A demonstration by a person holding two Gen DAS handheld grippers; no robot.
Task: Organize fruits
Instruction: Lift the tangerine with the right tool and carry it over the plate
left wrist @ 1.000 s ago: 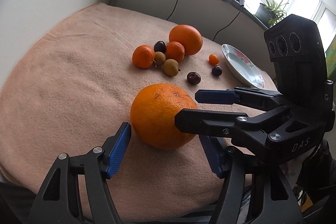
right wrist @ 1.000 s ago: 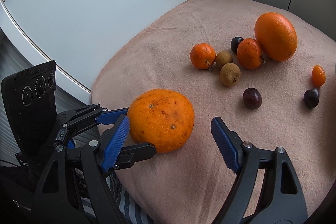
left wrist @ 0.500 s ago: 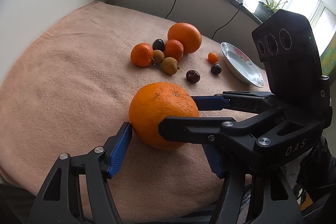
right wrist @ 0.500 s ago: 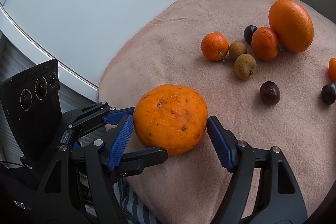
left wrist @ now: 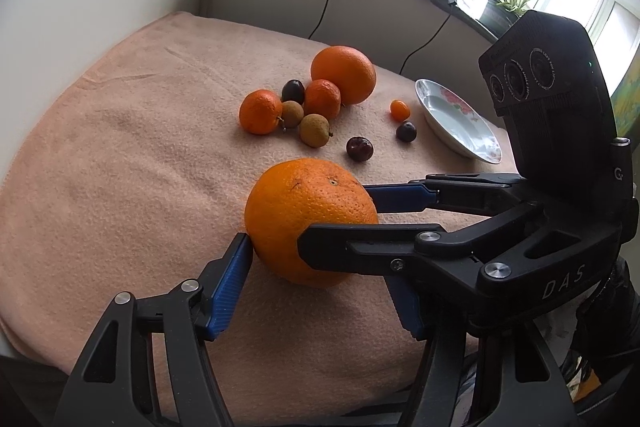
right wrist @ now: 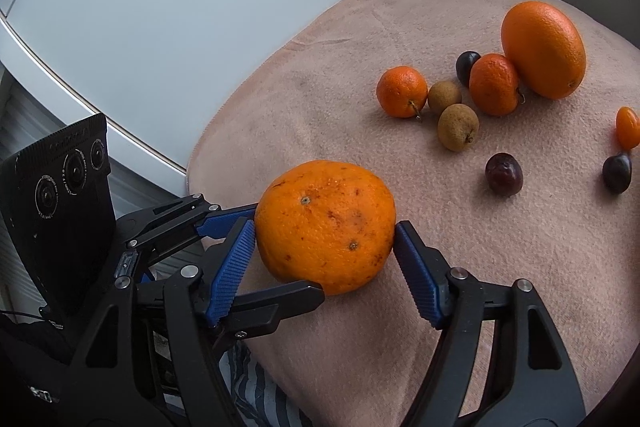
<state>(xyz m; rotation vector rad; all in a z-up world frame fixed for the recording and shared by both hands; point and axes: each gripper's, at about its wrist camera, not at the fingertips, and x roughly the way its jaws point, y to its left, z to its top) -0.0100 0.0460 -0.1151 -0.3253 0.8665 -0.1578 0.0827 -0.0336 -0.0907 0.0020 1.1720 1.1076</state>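
Note:
A large orange (left wrist: pixel 310 221) lies on the pink cloth (left wrist: pixel 120 167) near its front edge. It also shows in the right wrist view (right wrist: pixel 326 225). My right gripper (right wrist: pixel 325 253) is shut on it, both blue pads touching its sides. My left gripper (left wrist: pixel 320 291) is open around the same orange from the other side; its left pad (left wrist: pixel 230 287) sits at the fruit's edge. Further back lie a second big orange (left wrist: pixel 344 74), two mandarins (left wrist: pixel 260 111), two brown longans (left wrist: pixel 315 130), dark plums (left wrist: pixel 359 149) and a kumquat (left wrist: pixel 400 109).
A white floral plate (left wrist: pixel 456 121) sits at the cloth's right side, beyond the fruit. A white wall borders the left, cables hang over a ledge behind, and the cloth's front edge drops off close below the grippers.
My right gripper moved forward around the large orange and its jaws closed onto it. My left gripper stayed open around the orange, which shifted little.

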